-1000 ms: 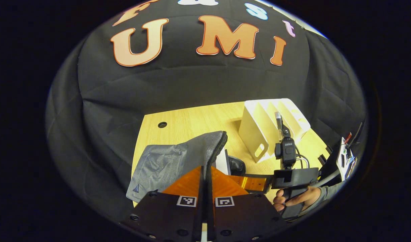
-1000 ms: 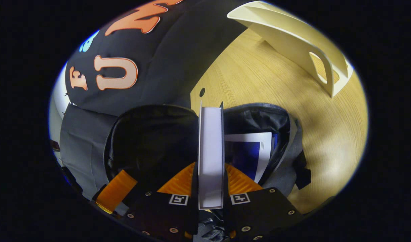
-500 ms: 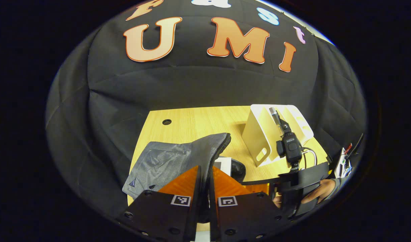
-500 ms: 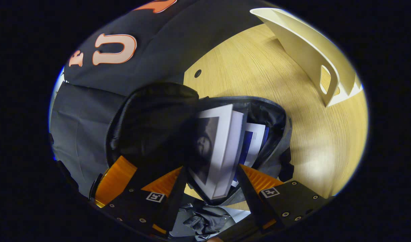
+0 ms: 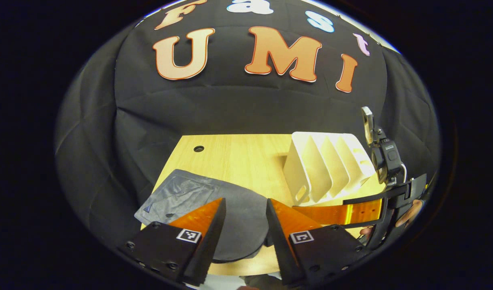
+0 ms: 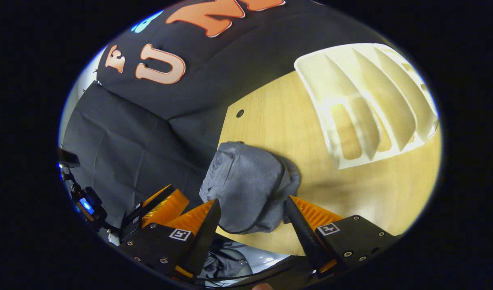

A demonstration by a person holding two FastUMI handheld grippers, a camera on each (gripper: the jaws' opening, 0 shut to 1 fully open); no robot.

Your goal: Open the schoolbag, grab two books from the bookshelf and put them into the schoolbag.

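Grey schoolbag [image 5: 226,209] is lying flat on the wooden surface [image 5: 238,157], flap down.
The white bookshelf [image 5: 327,167] is standing just beyond it, slots bare. The left hand-held gripper [image 5: 244,211] and right hand-held gripper [image 6: 250,209] are both hovering over the bag, fingers spread wide, gripping nothing.

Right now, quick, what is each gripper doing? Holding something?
Left gripper: open, holding nothing, above the schoolbag.
Right gripper: open, holding nothing, fingers either side of the schoolbag, apparently not squeezing it.
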